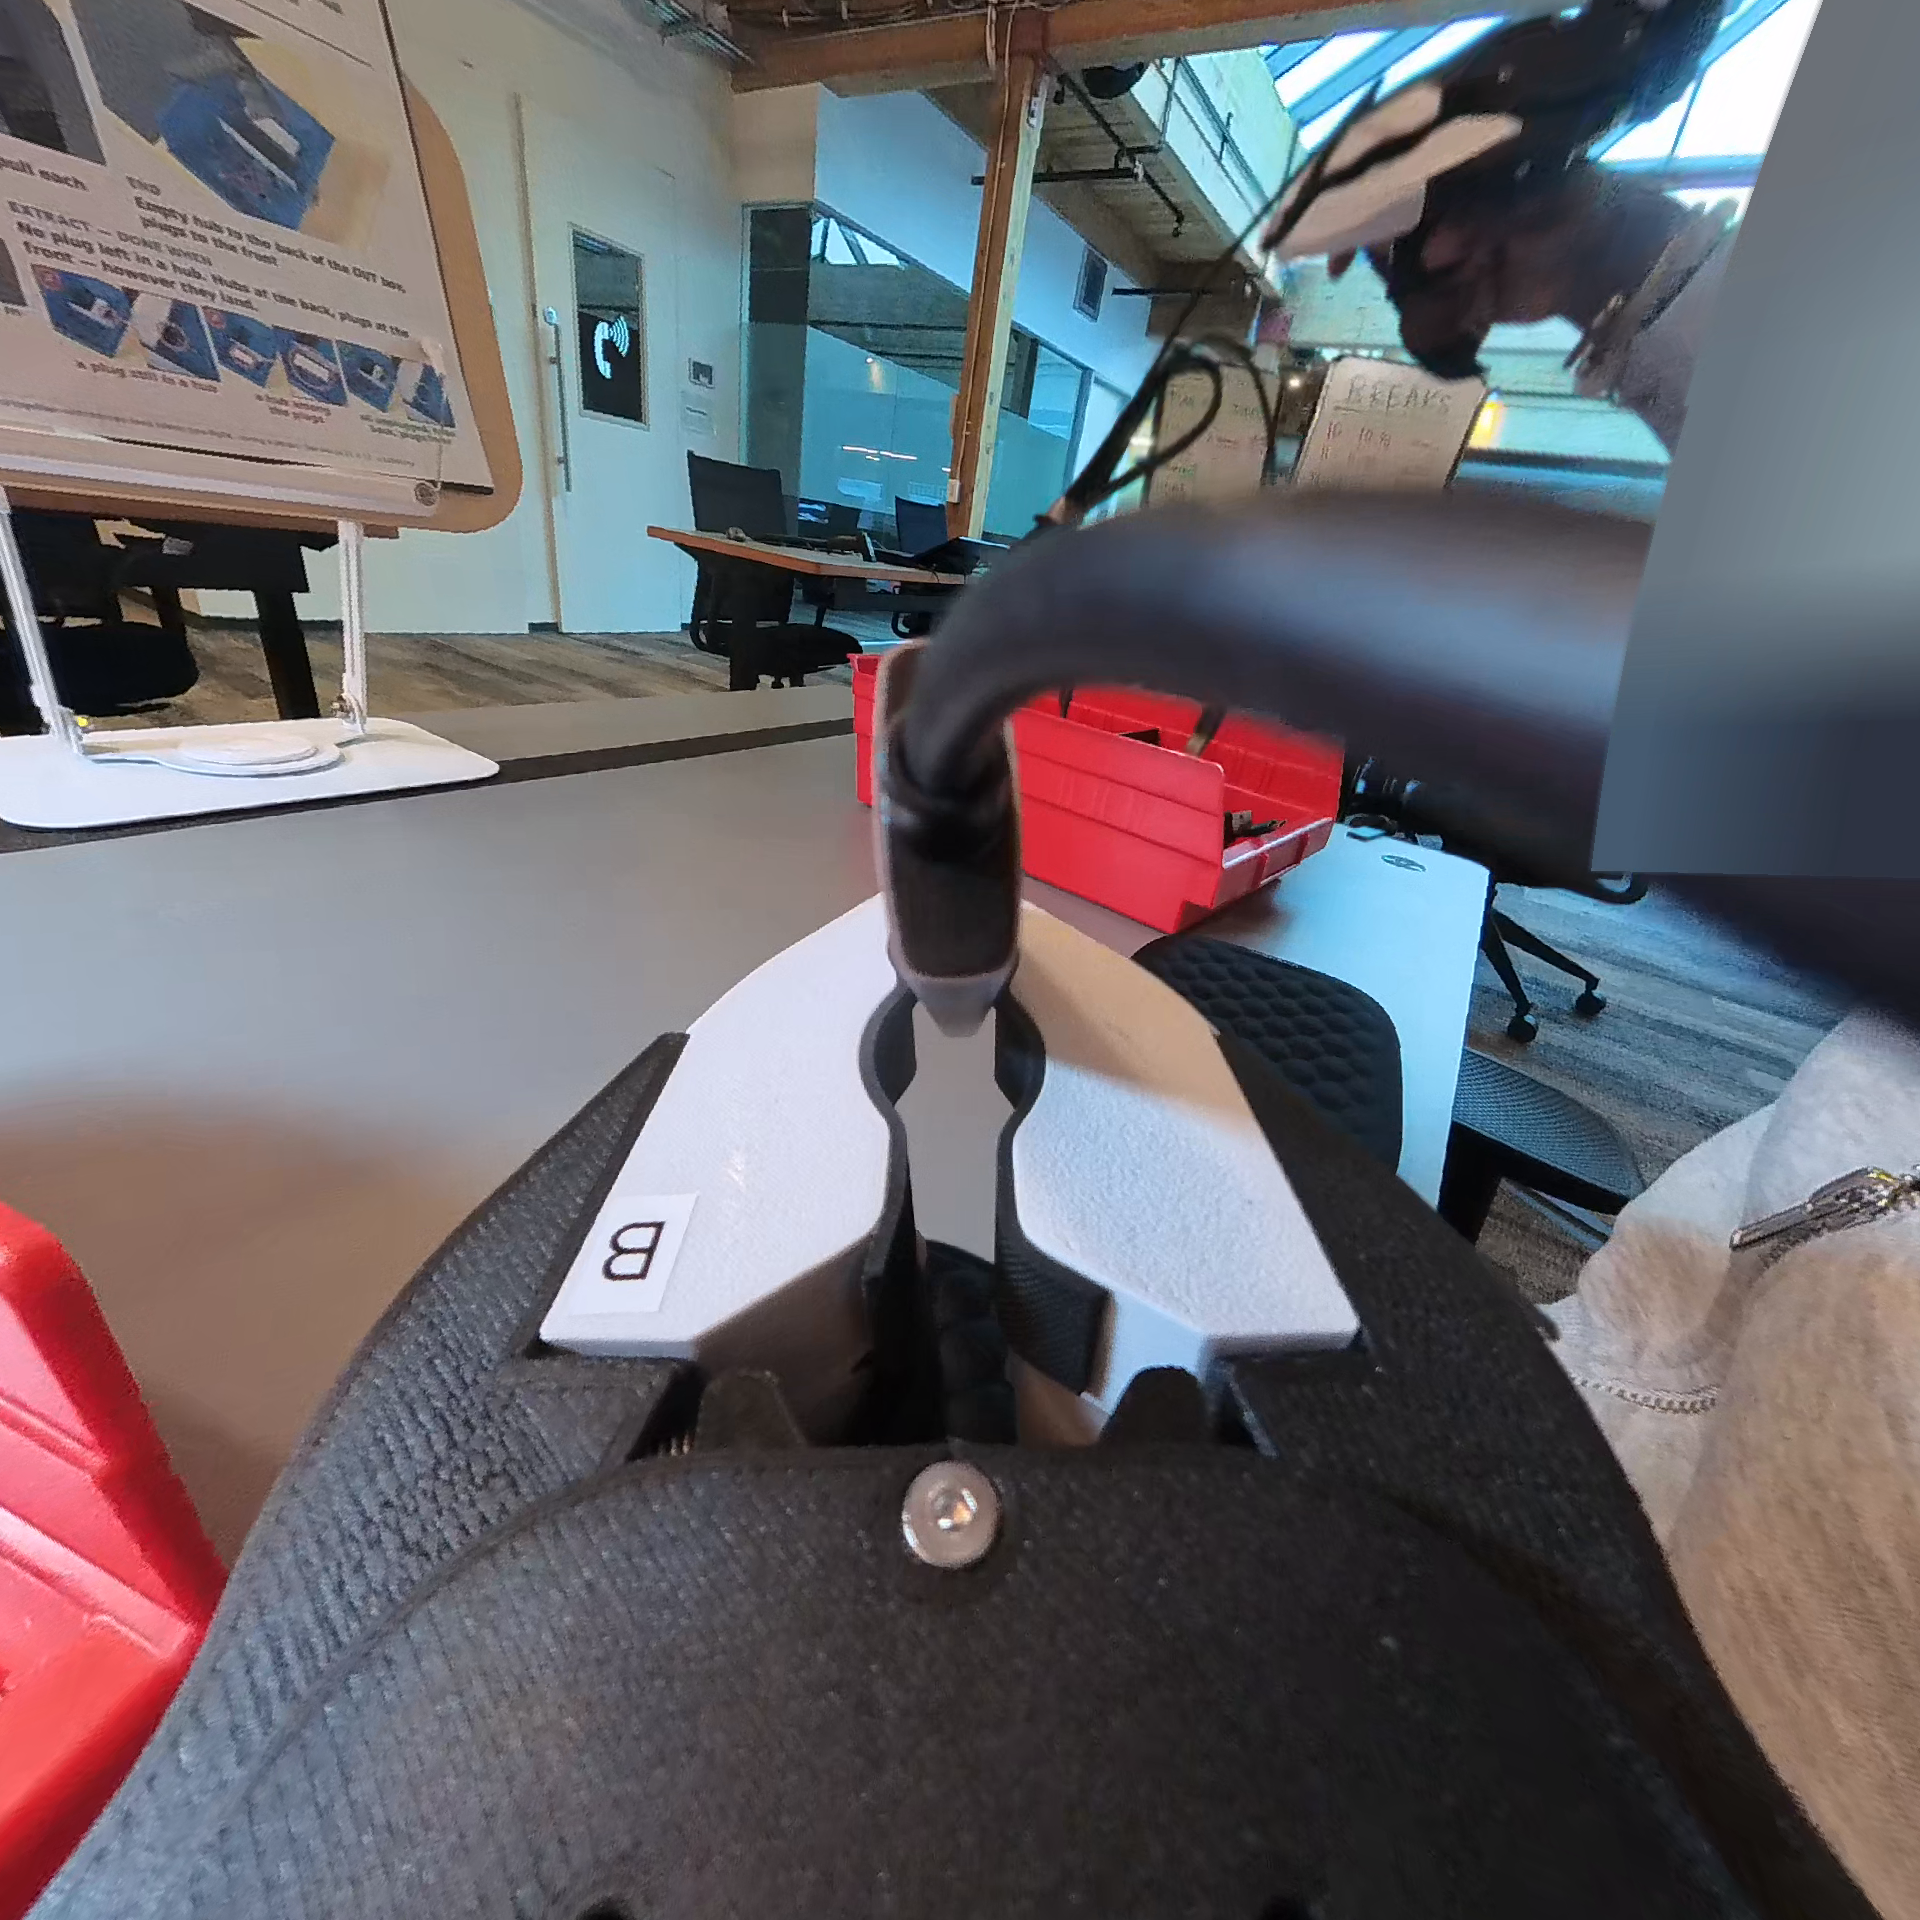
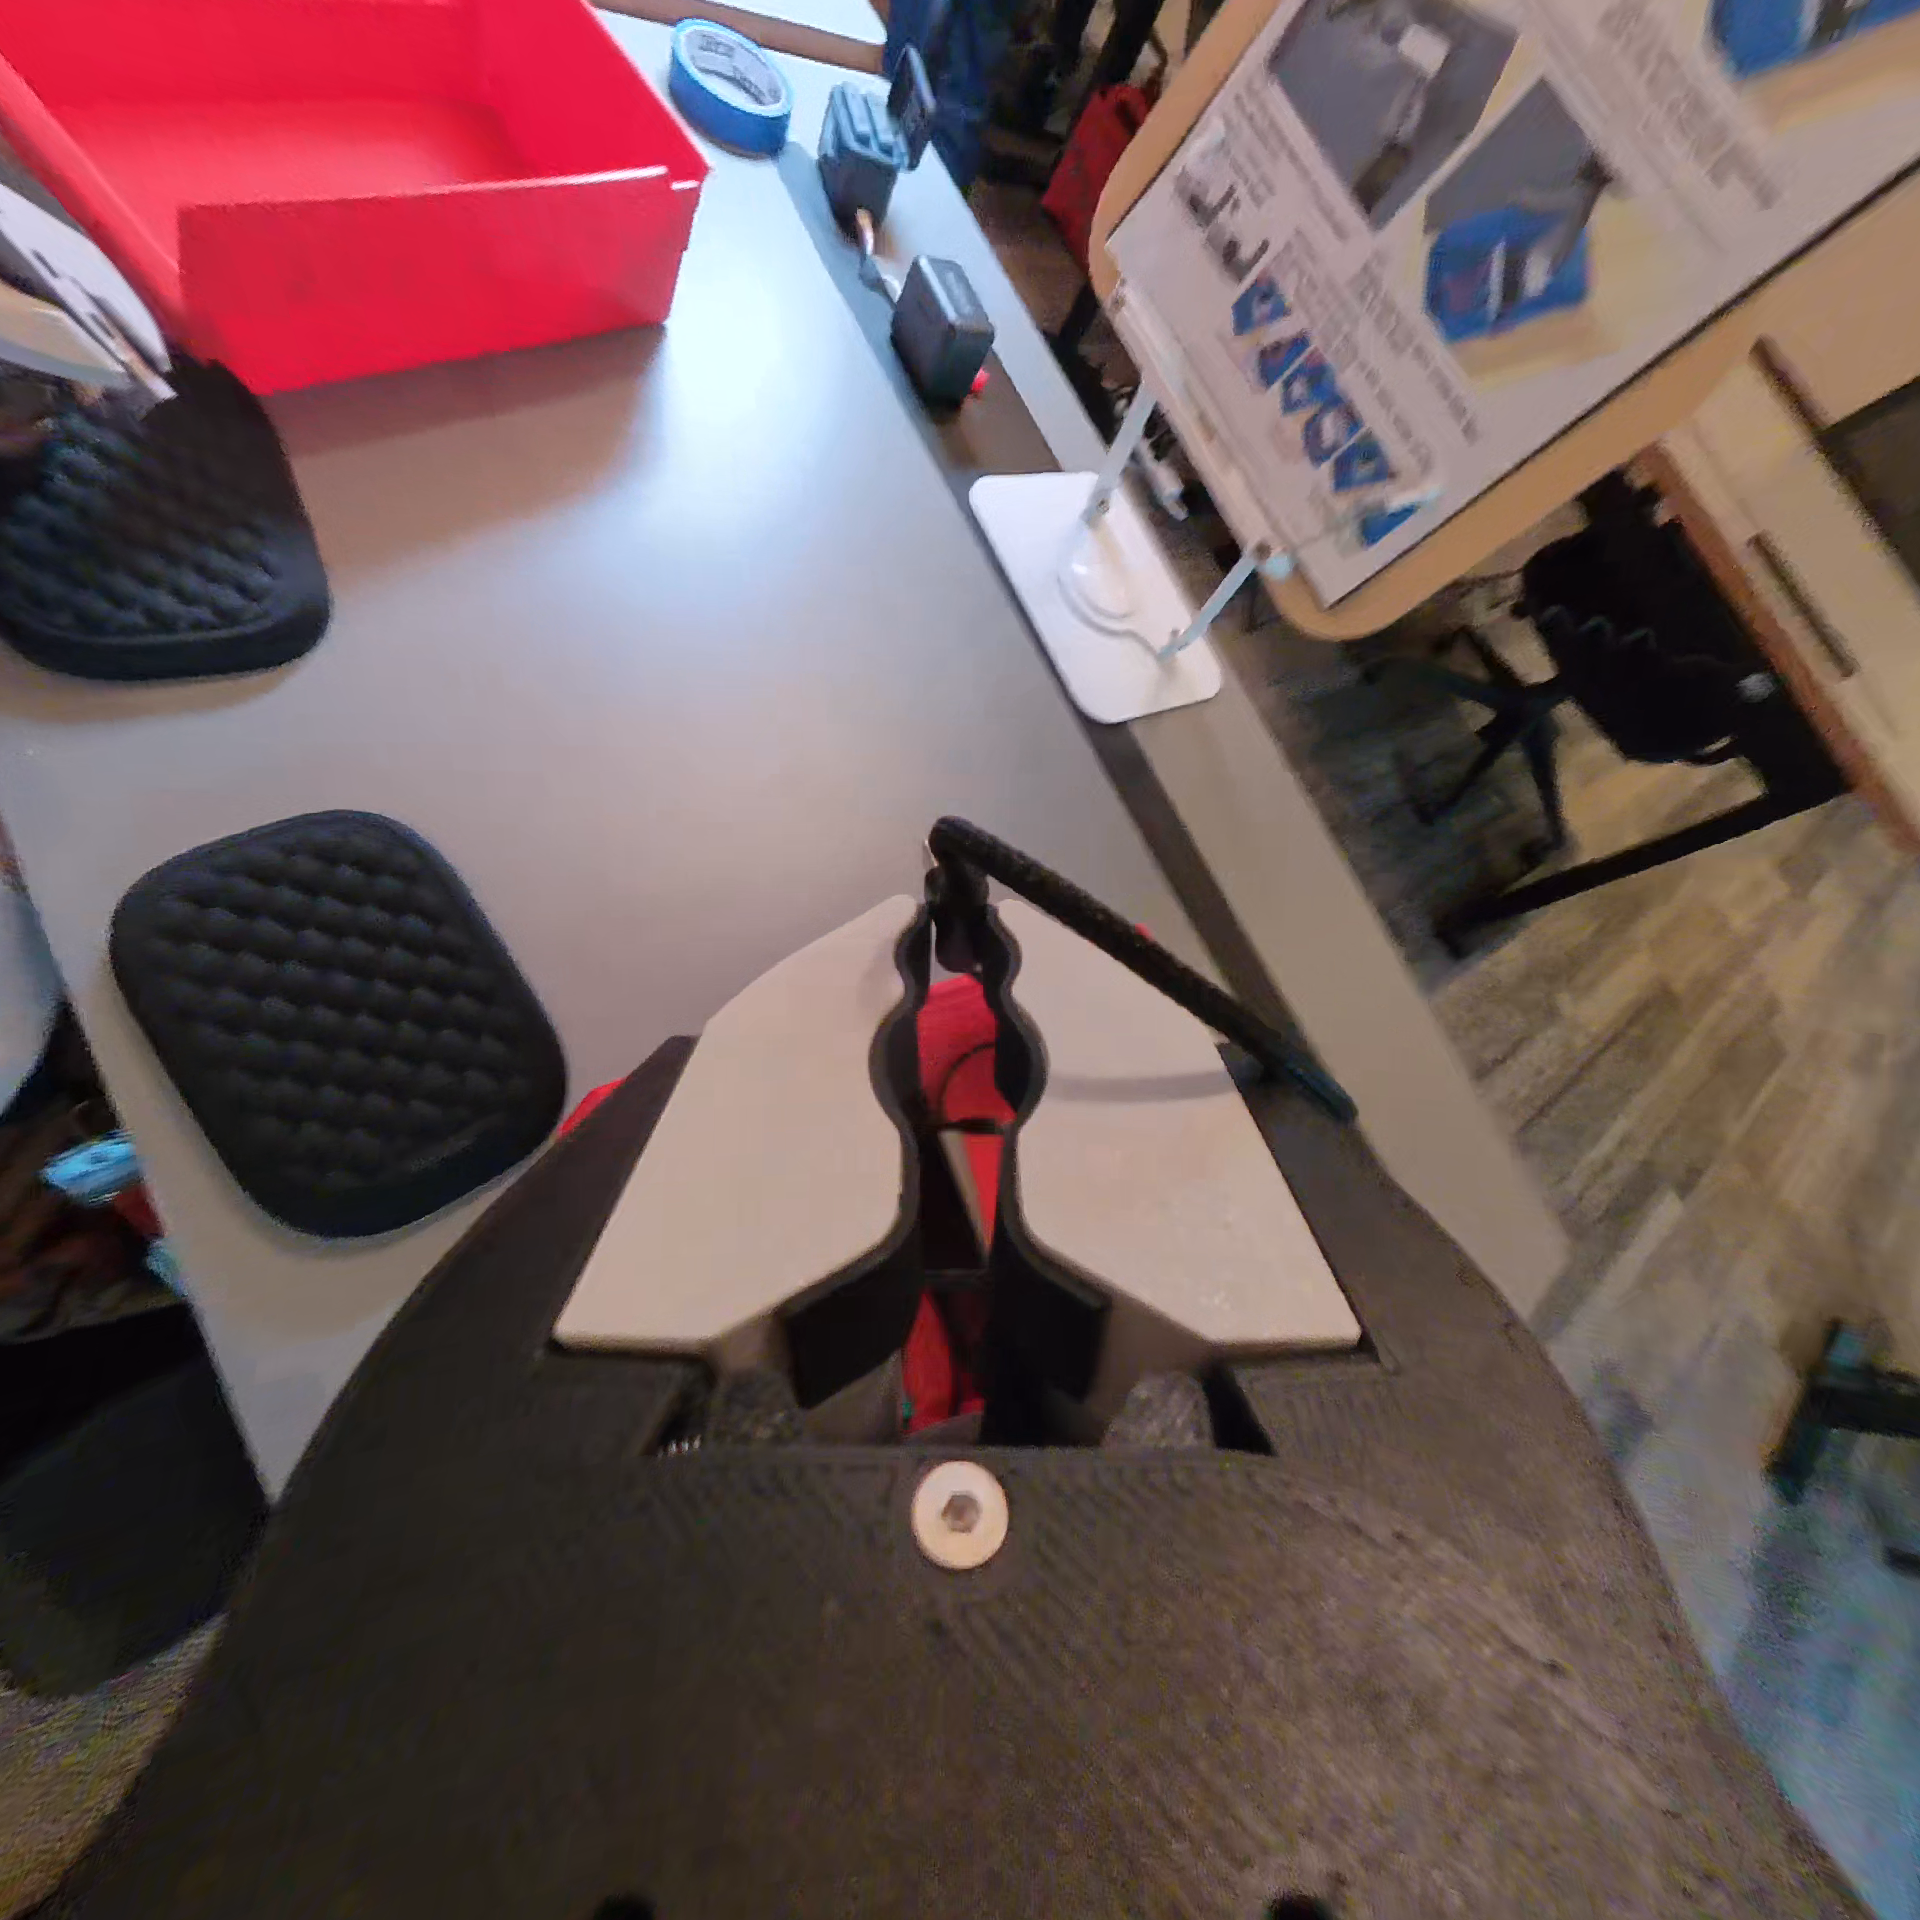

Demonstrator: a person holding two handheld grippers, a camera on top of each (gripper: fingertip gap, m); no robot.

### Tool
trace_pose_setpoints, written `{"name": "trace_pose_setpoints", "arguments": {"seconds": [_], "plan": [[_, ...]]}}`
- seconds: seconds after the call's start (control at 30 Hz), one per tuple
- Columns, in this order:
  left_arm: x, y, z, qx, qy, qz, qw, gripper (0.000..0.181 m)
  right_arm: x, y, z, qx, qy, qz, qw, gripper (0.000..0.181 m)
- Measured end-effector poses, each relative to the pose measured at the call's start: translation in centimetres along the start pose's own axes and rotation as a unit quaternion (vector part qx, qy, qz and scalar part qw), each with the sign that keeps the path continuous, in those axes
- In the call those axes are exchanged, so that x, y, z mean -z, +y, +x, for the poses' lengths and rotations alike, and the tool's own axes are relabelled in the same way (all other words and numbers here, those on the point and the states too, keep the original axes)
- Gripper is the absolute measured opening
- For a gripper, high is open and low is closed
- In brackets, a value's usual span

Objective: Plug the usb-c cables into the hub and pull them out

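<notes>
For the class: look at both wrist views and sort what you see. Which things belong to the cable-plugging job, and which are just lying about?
Belongs to the job:
- left tool, shut on a thick black cable end
- right tool, shut on a braided black cable
- red bins
- instruction board

Just lying about:
- blue tape roll
- two black padded rests
- small black camera

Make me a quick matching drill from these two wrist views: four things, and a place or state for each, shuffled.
1. left gripper
2. right gripper
3. blue tape roll
4. instruction board

A. on a white stand at the table edge
B. shut on a braided cable
C. beside the red bin, far end of table
D. shut on a thick black cable's plug end

Pairs: 1-D, 2-B, 3-C, 4-A
</notes>
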State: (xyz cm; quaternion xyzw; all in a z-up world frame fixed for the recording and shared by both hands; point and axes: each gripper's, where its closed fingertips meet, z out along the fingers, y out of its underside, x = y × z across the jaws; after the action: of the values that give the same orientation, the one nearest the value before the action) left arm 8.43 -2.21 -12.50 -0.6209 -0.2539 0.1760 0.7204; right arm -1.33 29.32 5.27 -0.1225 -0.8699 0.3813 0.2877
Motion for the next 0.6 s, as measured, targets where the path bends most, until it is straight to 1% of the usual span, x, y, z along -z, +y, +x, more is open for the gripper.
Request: {"name": "trace_pose_setpoints", "arguments": {"seconds": [0.07,0.13,0.23,0.27,0.33,0.4,0.47,0.53,0.6], "plan": [[0.0,-0.1,0.0,0.002,0.001,0.002,1.0,0.01,0.0,2.3,-1.2,-0.026,-0.033,0.001,0.999,0.009],[0.0,0.0,-0.1,0.004,0.001,0.001,1.0,0.01,0.4,4.9,-3.4,-0.039,-0.096,-0.006,0.995,0.009],[-0.1,0.1,0.0,0.001,0.0,-0.004,1.0,0.01,0.9,10.3,-5.4,-0.087,-0.162,-0.071,0.98,0.009],[-0.1,0.1,0.0,0.0,0.0,-0.006,1.0,0.01,1.0,12.1,-6.1,-0.113,-0.19,-0.1,0.97,0.009],[-0.2,0.2,0.1,-0.005,-0.001,-0.01,1.0,0.01,0.8,15.7,-6.8,-0.161,-0.211,-0.157,0.951,0.009],[-0.3,0.3,0.1,-0.009,-0.002,-0.014,1.0,0.01,0.6,18.7,-7.8,-0.205,-0.237,-0.223,0.923,0.009],[-0.4,0.5,0.2,-0.013,-0.002,-0.021,1.0,0.01,-0.1,20.9,-7.6,-0.208,-0.207,-0.273,0.916,0.009],[-0.6,0.6,0.2,-0.017,-0.003,-0.027,0.999,0.01,-0.9,21.8,-7.4,-0.171,-0.174,-0.296,0.923,0.009],[-0.7,0.7,0.3,-0.022,-0.002,-0.032,0.999,0.01,-1.9,22.3,-6.7,-0.136,-0.121,-0.314,0.932,0.01]]}}
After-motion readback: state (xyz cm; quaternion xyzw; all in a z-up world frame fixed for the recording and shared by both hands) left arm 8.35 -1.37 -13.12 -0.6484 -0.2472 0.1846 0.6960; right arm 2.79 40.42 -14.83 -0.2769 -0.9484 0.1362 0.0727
